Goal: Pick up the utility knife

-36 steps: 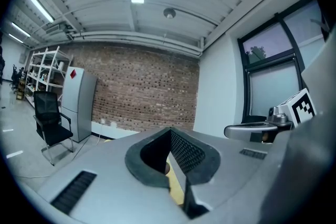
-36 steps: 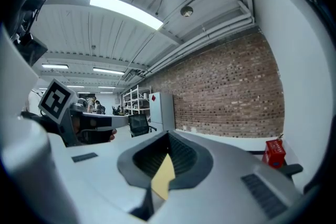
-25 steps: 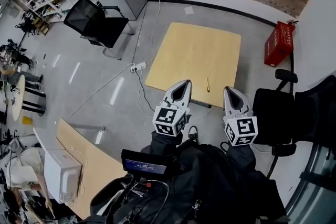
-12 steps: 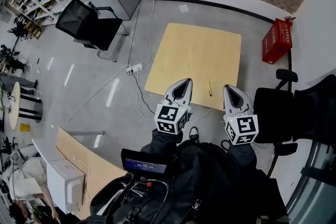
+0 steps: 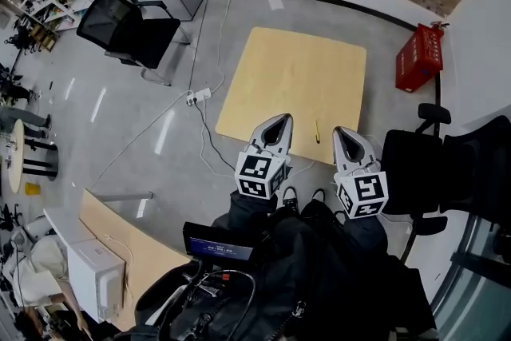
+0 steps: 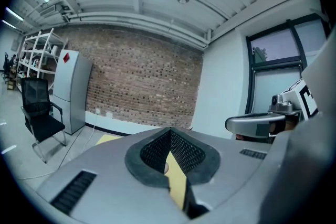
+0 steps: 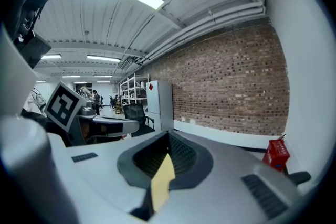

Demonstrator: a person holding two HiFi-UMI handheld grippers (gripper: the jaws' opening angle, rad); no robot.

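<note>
Knife point(image 5: 317, 131) on table point(image 5: 287, 76), chair point(image 5: 415, 172) nr it; left gripper point(image 5: 279, 118), right gripper point(image 5: 342, 131) fingers closed.

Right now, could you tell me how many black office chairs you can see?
2: the upper-left chair on the open floor, and the right chair beside the table; others may be hidden.

The slim, yellowish utility knife point(image 5: 316, 131) lies flat on the pale wooden square surface point(image 5: 291, 76), close to its near edge and toward the right corner, pointing roughly away from the person. Its blade is too small to make out.
</note>
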